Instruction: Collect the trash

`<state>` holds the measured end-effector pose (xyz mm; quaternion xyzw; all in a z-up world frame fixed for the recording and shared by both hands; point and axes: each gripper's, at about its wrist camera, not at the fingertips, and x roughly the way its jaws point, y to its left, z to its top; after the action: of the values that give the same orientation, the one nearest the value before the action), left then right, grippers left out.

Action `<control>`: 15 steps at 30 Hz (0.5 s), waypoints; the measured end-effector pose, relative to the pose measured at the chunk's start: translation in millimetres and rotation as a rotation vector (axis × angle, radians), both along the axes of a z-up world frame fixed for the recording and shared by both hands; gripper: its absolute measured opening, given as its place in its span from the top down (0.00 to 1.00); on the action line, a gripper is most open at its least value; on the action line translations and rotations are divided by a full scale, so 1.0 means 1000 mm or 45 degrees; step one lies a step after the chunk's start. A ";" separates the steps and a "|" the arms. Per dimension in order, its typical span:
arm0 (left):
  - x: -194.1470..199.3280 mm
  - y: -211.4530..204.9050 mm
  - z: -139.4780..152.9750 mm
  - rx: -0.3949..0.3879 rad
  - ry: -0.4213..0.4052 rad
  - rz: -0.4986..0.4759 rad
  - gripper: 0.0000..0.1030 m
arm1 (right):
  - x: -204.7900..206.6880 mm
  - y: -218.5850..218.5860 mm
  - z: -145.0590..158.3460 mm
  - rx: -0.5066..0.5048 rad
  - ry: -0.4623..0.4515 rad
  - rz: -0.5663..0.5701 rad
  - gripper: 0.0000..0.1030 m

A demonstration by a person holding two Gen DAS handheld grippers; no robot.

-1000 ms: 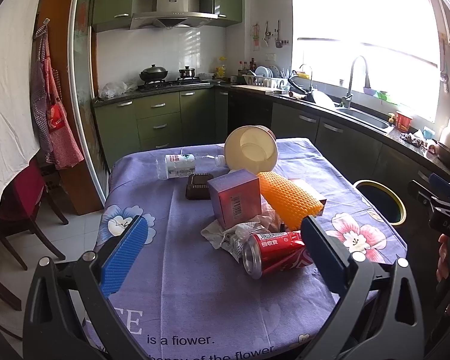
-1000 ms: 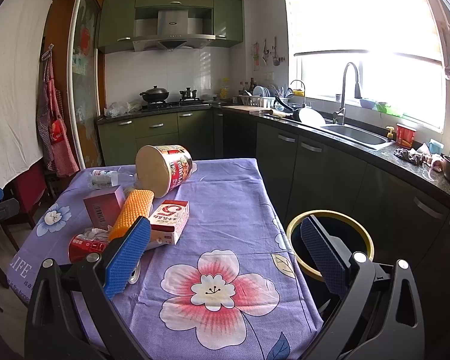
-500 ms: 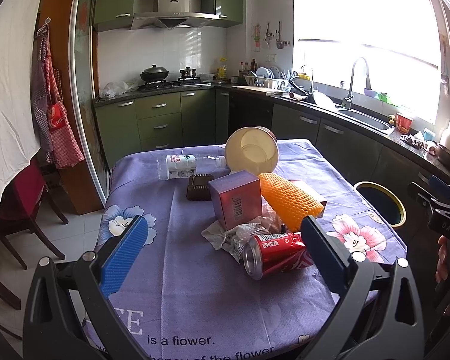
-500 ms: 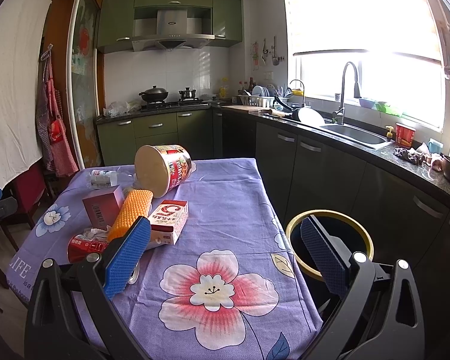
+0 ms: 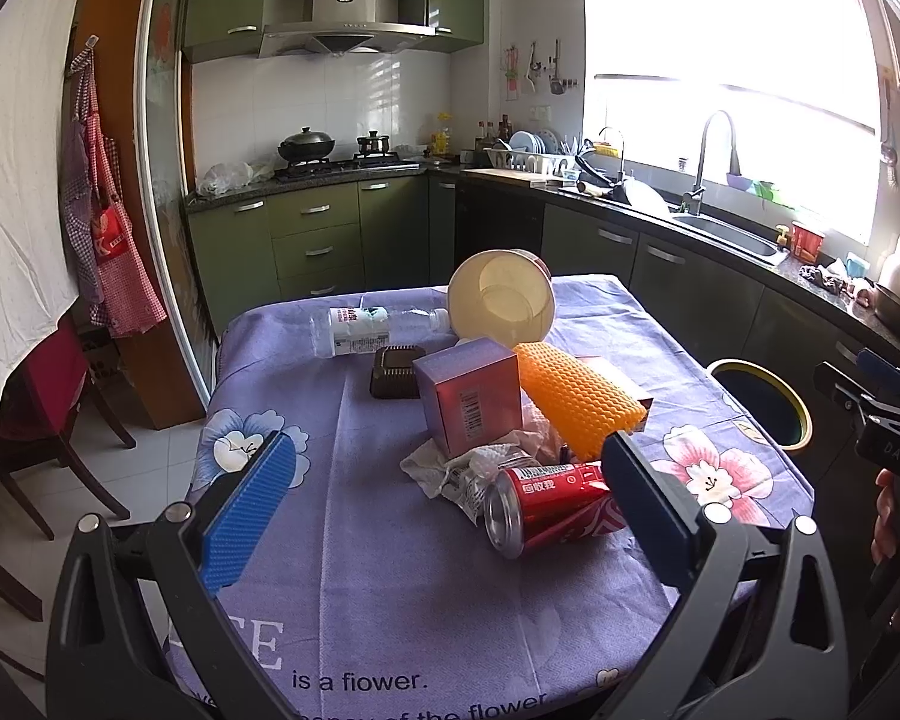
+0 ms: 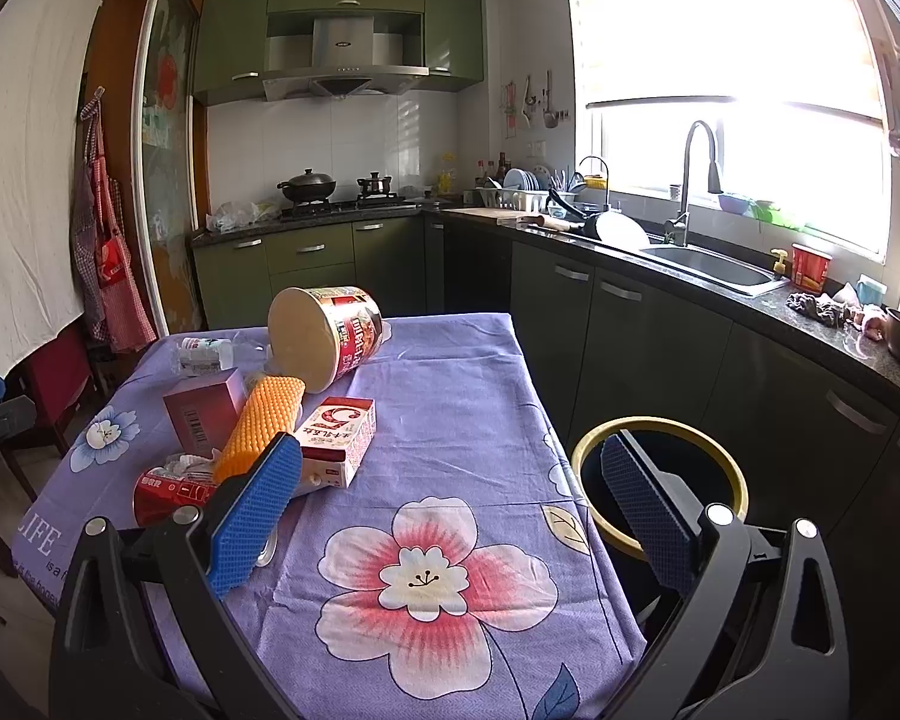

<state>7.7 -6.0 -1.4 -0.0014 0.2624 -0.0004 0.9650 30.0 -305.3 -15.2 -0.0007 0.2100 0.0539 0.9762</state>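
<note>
Left gripper (image 5: 447, 483): jaws spread wide, empty, hovering over lower frame. Bare purple tablecloth (image 5: 342, 570) between blue ribbed pads.

Right gripper (image 6: 450, 495): jaws spread wide, empty, straddling table edge.

Trash cluster centre frame: dented red can (image 5: 549, 504) on side, crumpled wrapper (image 5: 450, 468), pink box (image 5: 471, 402), orange honeycomb roll (image 5: 576, 399), round tub (image 5: 501, 306), clear bottle (image 5: 366, 330).

Yellow-rimmed bin (image 6: 654, 480): lower right, just beside table edge.
</note>
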 end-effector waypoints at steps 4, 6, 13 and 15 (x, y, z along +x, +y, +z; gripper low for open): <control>0.001 0.000 -0.003 0.000 0.009 -0.001 0.06 | 0.000 0.002 -0.001 -0.002 0.002 0.000 0.04; 0.004 -0.001 -0.003 0.003 0.013 0.000 0.06 | 0.001 0.002 -0.003 -0.001 0.006 -0.002 0.04; 0.032 -0.001 -0.012 0.014 0.058 -0.012 0.06 | 0.019 0.012 -0.004 -0.038 0.021 0.027 0.04; 0.044 0.000 -0.013 0.034 0.060 -0.010 0.06 | 0.032 0.021 -0.003 -0.051 0.031 0.065 0.04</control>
<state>51.8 -6.4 -14.6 0.0125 0.2851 -0.0007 0.9584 62.4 -284.1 -18.2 -0.0250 0.2230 0.0745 0.9717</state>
